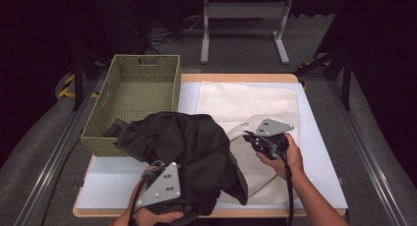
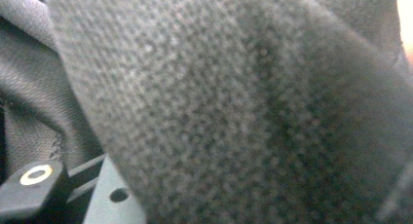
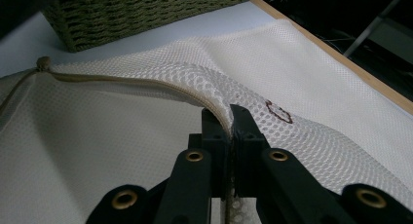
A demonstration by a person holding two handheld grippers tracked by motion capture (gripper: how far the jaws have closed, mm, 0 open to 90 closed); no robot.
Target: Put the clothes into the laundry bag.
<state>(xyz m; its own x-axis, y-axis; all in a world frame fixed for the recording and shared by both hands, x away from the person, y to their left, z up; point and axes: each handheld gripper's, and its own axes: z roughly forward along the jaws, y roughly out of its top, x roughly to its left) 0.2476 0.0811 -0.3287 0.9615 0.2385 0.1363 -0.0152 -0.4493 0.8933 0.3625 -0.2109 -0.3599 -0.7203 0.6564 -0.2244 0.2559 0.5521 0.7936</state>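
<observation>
Counter (image 1: 314,152): our right tool (image 3: 229,118) pinches mesh bag (image 3: 311,78) rim; left tool (image 1: 164,206), grip hidden, under black garment (image 1: 187,142), not yet bagged.

A white-topped, wood-edged rectangular table (image 1: 319,152) carried three things. A woven olive-green rectangular basket (image 1: 133,96) stood on its left part, overhanging the left edge. A white mesh fabric bag (image 1: 246,100) lay spread across the middle and right. A crumpled black cloth garment (image 1: 182,147) lay partly over the bag and against the basket's near wall.
</observation>
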